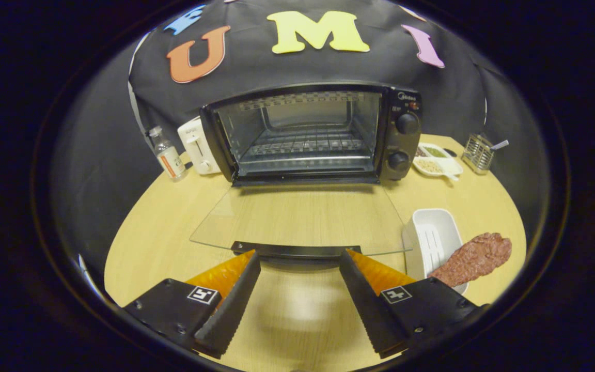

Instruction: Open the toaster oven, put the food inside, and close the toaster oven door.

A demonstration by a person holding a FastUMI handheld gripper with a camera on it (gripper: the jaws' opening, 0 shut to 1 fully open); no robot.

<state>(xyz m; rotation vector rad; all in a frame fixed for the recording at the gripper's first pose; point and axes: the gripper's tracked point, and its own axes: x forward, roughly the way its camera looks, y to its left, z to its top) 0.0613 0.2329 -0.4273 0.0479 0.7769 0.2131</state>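
1. Gripper view, gripper: the gripper (300, 258) is seen with its two fingers (235, 294) spread wide apart. Nothing is held between them; only bare table (173, 217) is seen in the gap.
2. Gripper view, oven: the toaster oven (310, 134) is placed at the far side of the table, beyond the fingers. Its glass door (302, 217) is folded fully down and lies flat towards the gripper. The door handle (295, 250) is located just ahead of the fingertips; contact cannot be confirmed.
3. Gripper view, oven interior: a wire rack (305, 142) is seen inside the open cavity. No food is seen on it. Two knobs (406, 124) are fitted on the right-hand panel.
4. Gripper view, food: a reddish-brown piece of meat (475, 258) is laid across the near rim of a white tray (432, 237), to the right of the door and beside the right finger.
5. Gripper view, background: a white toaster (197, 147) and a small bottle (168, 155) are placed left of the oven. A divided dish (437, 160) and a wire holder (477, 152) are placed to its right.
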